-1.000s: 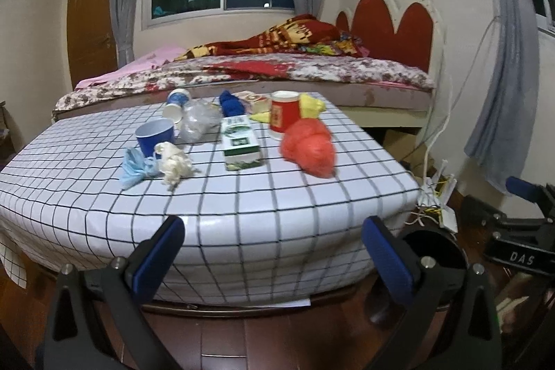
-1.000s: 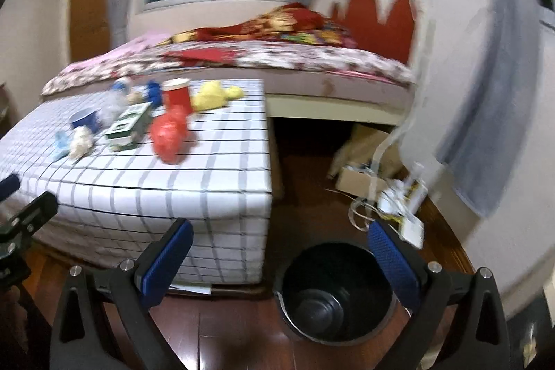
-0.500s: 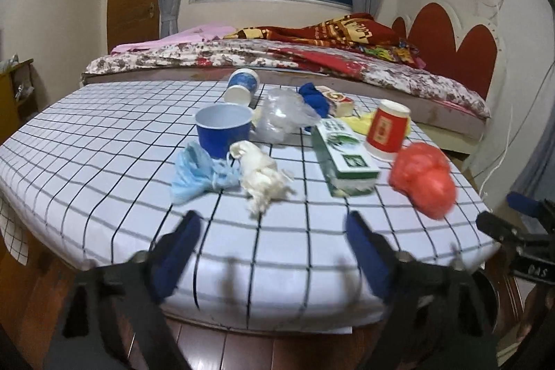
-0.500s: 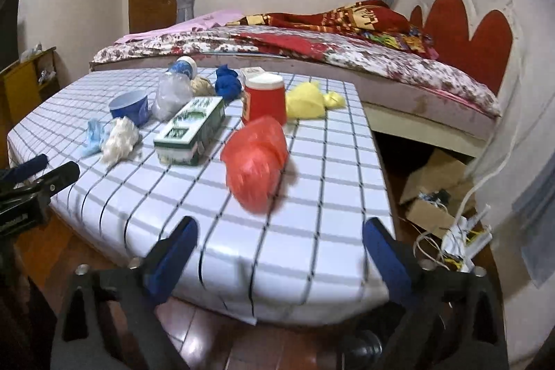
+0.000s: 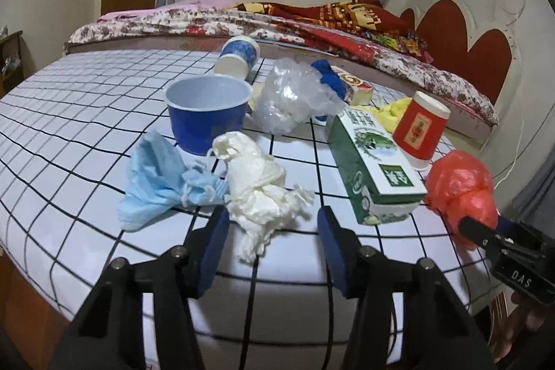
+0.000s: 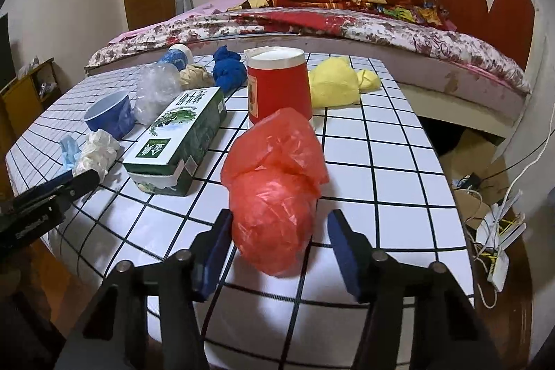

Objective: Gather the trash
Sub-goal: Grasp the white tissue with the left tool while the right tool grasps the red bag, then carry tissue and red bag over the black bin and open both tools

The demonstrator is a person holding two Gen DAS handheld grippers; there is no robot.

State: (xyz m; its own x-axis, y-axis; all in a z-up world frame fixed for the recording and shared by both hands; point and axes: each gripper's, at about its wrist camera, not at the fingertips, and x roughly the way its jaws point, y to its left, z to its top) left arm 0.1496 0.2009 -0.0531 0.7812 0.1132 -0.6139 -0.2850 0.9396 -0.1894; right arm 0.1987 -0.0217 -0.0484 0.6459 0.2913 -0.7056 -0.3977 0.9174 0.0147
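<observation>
The left gripper (image 5: 272, 229) was closing around the white wad (image 5: 258, 188) near the surface's (image 5: 79, 113) front edge, pads not yet pressing. The right gripper (image 6: 279, 240) was closing on the red bag (image 6: 275, 193) beside the green carton (image 6: 178, 136), one pad just short.

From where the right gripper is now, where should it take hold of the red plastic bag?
Grip the bunched lower bulge of the red plastic bag, coming from the near table edge. It already lies between the closing fingers of the right gripper, pads not yet pressing. The loose upper flap would likely slip.
</observation>
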